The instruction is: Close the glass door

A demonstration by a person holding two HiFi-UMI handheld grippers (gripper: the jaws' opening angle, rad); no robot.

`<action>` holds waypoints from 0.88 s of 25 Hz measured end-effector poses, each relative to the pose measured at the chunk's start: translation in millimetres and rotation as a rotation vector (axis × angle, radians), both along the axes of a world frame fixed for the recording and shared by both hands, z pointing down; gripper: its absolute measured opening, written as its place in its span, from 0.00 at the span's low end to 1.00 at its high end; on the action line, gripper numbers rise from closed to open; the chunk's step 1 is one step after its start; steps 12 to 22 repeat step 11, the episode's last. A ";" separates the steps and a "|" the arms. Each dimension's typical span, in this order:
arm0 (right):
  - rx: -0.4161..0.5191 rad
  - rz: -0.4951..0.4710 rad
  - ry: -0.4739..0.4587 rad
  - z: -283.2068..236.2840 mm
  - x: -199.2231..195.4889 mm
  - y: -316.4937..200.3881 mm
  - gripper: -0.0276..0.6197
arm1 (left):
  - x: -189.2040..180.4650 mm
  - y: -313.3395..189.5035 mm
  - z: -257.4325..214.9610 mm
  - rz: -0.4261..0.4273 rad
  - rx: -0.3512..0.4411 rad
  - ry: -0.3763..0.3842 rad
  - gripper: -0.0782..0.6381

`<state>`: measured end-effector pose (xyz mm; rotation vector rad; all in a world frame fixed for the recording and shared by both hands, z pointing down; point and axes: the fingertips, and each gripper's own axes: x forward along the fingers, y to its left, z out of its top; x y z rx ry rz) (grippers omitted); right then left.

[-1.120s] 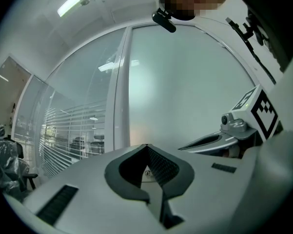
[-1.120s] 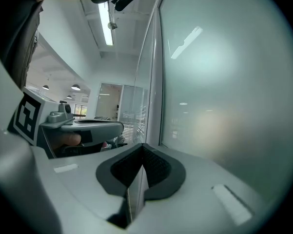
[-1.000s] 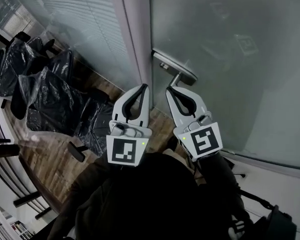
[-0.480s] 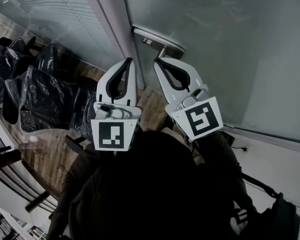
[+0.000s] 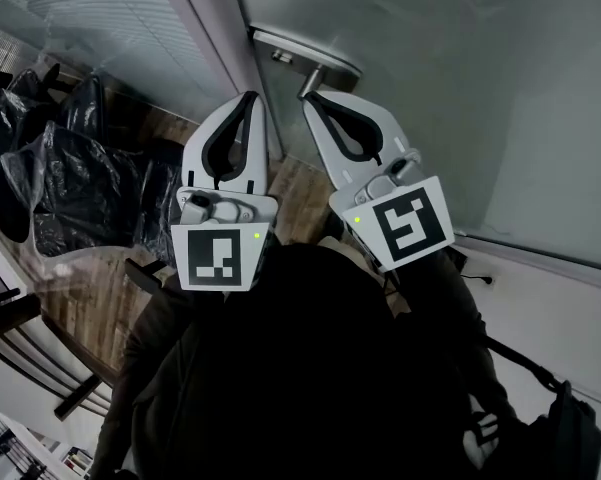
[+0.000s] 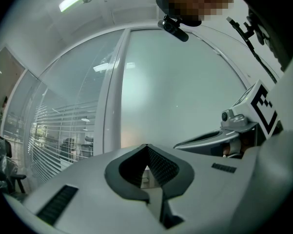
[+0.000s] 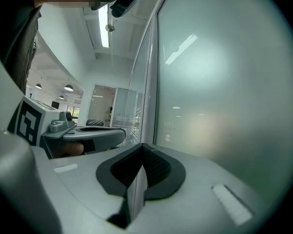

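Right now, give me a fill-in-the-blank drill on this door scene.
Both the left gripper and right gripper have their jaws ___.
The gripper nearest the door handle is the ___ one.
The chairs at left are covered in black ___.
Missing: shut; right; plastic.

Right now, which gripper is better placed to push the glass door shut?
Probably the right gripper: its closed tip is right beside the door handle, facing the glass door. The left gripper, also closed, points at the frame.
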<state>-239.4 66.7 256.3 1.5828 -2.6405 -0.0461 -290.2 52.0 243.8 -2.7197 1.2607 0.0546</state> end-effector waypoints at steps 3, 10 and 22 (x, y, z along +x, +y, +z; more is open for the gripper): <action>0.000 0.001 0.002 -0.5 0.8 2.7 0.04 | 1.7 2.4 -1.4 0.005 0.005 0.002 0.10; 0.001 0.004 0.005 -1.8 1.4 9.1 0.04 | 3.4 8.1 -3.8 0.014 0.015 0.002 0.10; 0.001 0.005 0.005 -2.1 1.3 10.3 0.04 | 3.4 9.3 -3.9 0.015 0.015 0.001 0.10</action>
